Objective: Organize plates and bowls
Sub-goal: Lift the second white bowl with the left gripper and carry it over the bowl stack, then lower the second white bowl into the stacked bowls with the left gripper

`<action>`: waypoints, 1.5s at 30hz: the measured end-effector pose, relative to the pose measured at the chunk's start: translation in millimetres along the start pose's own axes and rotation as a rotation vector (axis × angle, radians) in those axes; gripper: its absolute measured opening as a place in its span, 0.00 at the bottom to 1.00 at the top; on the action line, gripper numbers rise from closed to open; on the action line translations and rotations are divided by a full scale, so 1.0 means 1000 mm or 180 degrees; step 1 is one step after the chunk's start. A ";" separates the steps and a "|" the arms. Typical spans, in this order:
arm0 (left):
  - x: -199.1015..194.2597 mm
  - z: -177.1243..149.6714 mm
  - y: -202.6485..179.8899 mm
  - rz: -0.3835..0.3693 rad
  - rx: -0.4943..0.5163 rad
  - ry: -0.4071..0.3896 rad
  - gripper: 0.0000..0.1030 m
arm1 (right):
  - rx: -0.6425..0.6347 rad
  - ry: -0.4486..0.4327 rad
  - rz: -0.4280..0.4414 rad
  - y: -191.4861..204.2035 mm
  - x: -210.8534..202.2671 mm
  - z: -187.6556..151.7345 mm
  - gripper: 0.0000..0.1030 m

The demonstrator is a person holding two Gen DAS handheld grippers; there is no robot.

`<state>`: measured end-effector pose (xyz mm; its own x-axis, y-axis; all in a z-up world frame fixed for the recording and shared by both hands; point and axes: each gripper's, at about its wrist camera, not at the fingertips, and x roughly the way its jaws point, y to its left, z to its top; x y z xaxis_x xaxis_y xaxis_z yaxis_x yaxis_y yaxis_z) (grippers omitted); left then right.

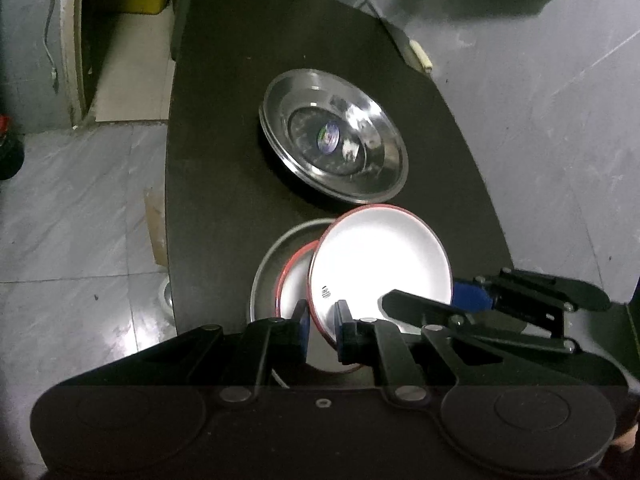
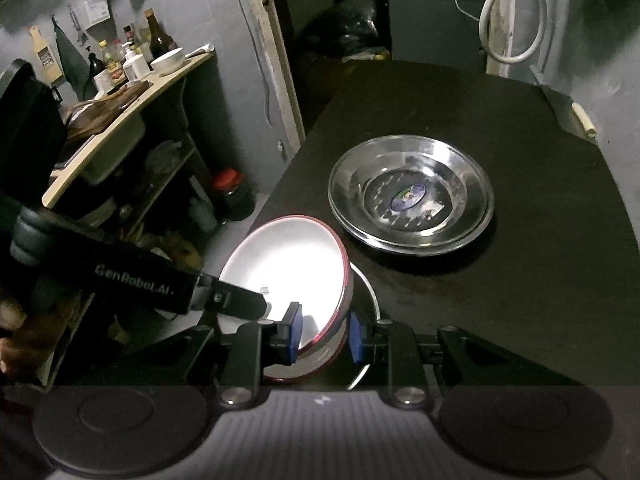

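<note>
dark table [image 2: 520,280], steel plates [image 2: 412,204], grey tiled floor [image 1: 80,220]

A dark table [image 1: 224,160] fills mid-frame. Near centre, stacked steel plates [image 1: 334,136] sit right on it. Lower down, a grey steel plate [image 1: 266,264] rests on it, apparently carrying a red-rimmed bowl [image 1: 294,280].

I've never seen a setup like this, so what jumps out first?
A bright white bowl with a red rim, tilted, is pinched at its edge by both the left gripper and the right gripper, above another red-rimmed bowl. Farther back on the dark table sit shiny stacked steel plates.
</note>
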<state>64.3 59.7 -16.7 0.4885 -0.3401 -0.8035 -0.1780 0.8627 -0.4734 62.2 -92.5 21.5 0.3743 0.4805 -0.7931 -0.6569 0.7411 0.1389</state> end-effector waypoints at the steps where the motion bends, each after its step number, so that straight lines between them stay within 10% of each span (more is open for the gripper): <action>1: 0.002 0.000 -0.002 0.0020 0.0010 0.0022 0.13 | 0.0001 0.0018 0.0008 -0.001 0.001 0.000 0.26; 45: 0.002 -0.001 -0.008 0.0211 -0.0002 0.0164 0.17 | -0.0144 0.0245 0.0171 -0.008 0.020 -0.003 0.27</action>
<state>65.3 51.9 -14.7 0.4310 -0.3011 -0.8506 -0.2091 0.8837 -0.4188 73.0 -90.4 3.0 0.2875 0.4802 -0.8287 -0.7042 0.6924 0.1569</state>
